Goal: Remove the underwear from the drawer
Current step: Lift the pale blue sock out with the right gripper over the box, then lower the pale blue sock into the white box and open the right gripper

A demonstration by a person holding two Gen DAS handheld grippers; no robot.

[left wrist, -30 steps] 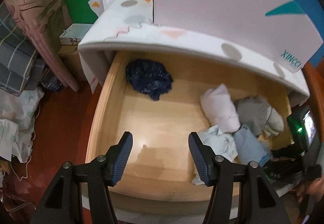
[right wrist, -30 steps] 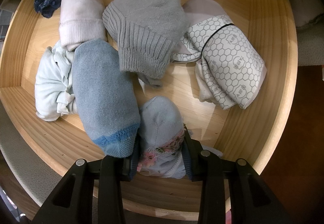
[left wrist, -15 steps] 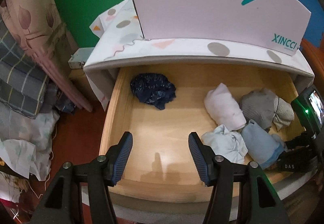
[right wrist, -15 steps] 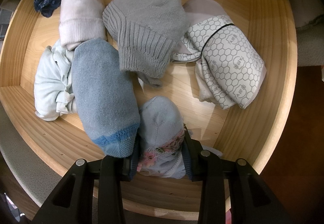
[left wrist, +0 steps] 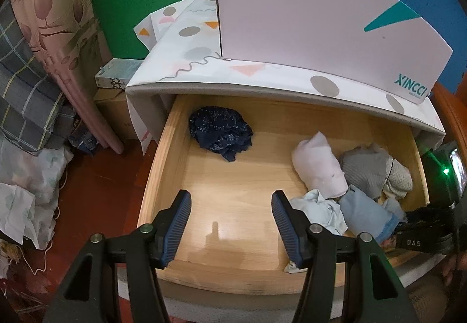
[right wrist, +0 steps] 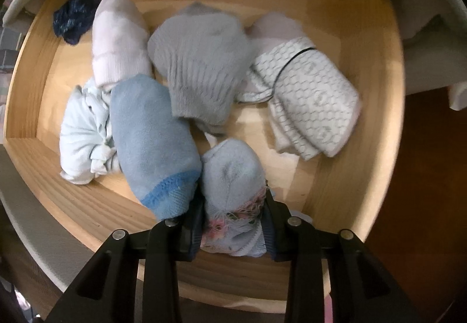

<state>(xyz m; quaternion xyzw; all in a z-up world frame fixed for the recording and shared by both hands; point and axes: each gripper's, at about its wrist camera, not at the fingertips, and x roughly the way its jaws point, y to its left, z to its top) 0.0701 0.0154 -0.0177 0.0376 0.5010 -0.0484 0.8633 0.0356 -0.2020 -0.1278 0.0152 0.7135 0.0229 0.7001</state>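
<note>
Pale wood lines the open drawer [left wrist: 227, 223], which serves as the landmark for everything here. At its near right corner the right gripper [right wrist: 233, 223] points straight down and pinches a rolled pale-blue bundle with lace trim [right wrist: 230, 180], its two pads pressing on either side of the floral lace end (the bundle's rounded top pokes out beyond the fingertips). Touching that bundle on its left lies a blue sock roll [right wrist: 151, 142] with a darker blue band, and left of that, against the drawer's front wall, a crumpled light-blue cloth [right wrist: 81, 133]. Further back in the drawer sit a white sock roll [right wrist: 118, 48], a grey knitted roll [right wrist: 201, 66] and a folded white piece printed with a honeycomb pattern [right wrist: 306, 101], the grey roll between the other two. In the drawer's far left corner, well apart from the rest, lies a bunched dark navy garment [left wrist: 220, 130]. The left gripper [left wrist: 230, 221] hangs above the drawer's bare front left floor with its jaws spread and nothing between them. On the cabinet top over the drawer stands a white box [left wrist: 321, 25] with teal lettering.
</note>
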